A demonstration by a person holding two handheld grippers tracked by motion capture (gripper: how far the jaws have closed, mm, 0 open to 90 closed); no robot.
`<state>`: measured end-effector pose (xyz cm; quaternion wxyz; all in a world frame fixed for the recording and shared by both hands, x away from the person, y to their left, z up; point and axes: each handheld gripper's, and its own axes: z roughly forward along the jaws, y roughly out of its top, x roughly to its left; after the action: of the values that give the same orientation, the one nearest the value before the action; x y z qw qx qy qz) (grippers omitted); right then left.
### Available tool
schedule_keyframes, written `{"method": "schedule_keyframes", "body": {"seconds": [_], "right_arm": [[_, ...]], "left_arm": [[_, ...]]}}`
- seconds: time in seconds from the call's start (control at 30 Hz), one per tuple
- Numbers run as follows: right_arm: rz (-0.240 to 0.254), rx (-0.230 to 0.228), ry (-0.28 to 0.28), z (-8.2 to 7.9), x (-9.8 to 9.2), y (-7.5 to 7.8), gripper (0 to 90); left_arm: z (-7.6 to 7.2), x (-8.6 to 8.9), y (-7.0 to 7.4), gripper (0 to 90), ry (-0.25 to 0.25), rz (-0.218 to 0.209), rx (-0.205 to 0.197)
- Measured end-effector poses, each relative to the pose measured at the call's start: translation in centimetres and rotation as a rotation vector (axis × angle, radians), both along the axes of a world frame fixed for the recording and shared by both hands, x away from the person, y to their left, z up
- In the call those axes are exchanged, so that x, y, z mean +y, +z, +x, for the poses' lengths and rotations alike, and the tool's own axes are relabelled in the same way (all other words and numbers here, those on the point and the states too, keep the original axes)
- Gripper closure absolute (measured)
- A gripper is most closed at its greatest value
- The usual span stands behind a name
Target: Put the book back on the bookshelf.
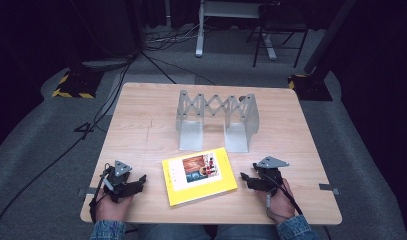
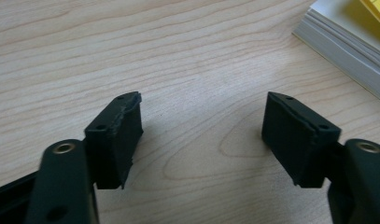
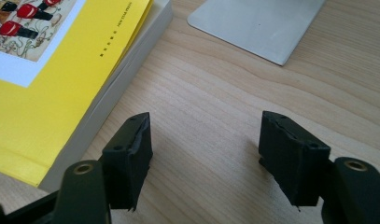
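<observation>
Jaws on both grippers stand apart with bare wood between them. Across the pale wooden desk (image 1: 141, 125), a grey metal folding rack (image 1: 217, 120) stands toward the far side. Nearer the person lies a yellow book (image 1: 198, 176), flat, cover up, between the hands. Just beside it, the left gripper (image 1: 139, 181) and right gripper (image 1: 245, 178) each point inward at it without touching.

In the left gripper view we see the yellow book (image 2: 346, 42) cut off by the top right corner. In the right gripper view its cover picture (image 3: 24, 23) runs off the top, its spine lettering (image 3: 115, 31) is too small to read, and the metal bookend (image 3: 257, 23) shows just one foot.
</observation>
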<state>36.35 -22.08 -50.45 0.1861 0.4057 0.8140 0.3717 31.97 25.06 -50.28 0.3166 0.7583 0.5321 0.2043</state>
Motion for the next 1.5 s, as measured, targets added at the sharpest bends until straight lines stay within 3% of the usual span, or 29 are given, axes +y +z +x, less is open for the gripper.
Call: {"method": "schedule_keyframes", "body": {"seconds": [0.17, 0.27, 0.33, 0.37, 0.5, 0.8, 0.9, 0.97, 1.17, 1.23, 1.5], "right_arm": [[0.0, 0.0, 0.0, 0.0, 0.0, 0.0, 34.7], [0.0, 0.0, 0.0, 0.0, 0.0, 0.0, 34.7], [0.0, 0.0, 0.0, 0.0, 0.0, 0.0, 34.7], [0.0, 0.0, 0.0, 0.0, 0.0, 0.0, 34.7], [-0.001, 0.0, 0.0, 0.0, 0.0, 0.0, 34.7], [-0.004, -0.001, 0.001, 0.0, 0.1, 0.0, 34.6], [-0.004, -0.002, 0.003, 0.0, 0.1, 0.0, 34.6], [-0.004, -0.002, 0.004, 0.0, 0.2, 0.0, 34.6], [-0.002, -0.003, 0.043, -0.3, 0.8, 0.0, 34.6], [-0.004, -0.004, 0.053, -0.3, 0.9, 0.0, 34.7], [-0.002, -0.005, 0.081, -0.7, 1.6, 0.0, 35.0]], "left_arm": [[-0.1, 0.3, 0.7, 41.1, 0.034, -0.104, 0.068], [-0.2, 0.3, 0.8, 44.6, 0.029, -0.131, 0.085], [-0.2, 0.3, 1.0, 44.3, 0.025, -0.14, 0.084], [-0.3, 0.3, 1.4, 43.8, 0.019, -0.171, 0.08], [-0.6, -0.3, 2.3, 43.7, -0.006, -0.212, 0.061], [0.0, -2.5, 2.8, 42.5, -0.046, -0.229, 0.064], [0.5, -2.9, 2.8, 42.1, -0.049, -0.27, 0.073], [1.0, -3.3, 2.7, 41.1, -0.055, -0.304, 0.094], [2.0, -4.4, 2.2, 39.7, -0.074, -0.307, 0.143], [2.3, -4.8, 2.0, 39.3, -0.081, -0.326, 0.166], [3.1, -6.6, 1.3, 36.1, -0.111, -0.314, 0.23]]}}
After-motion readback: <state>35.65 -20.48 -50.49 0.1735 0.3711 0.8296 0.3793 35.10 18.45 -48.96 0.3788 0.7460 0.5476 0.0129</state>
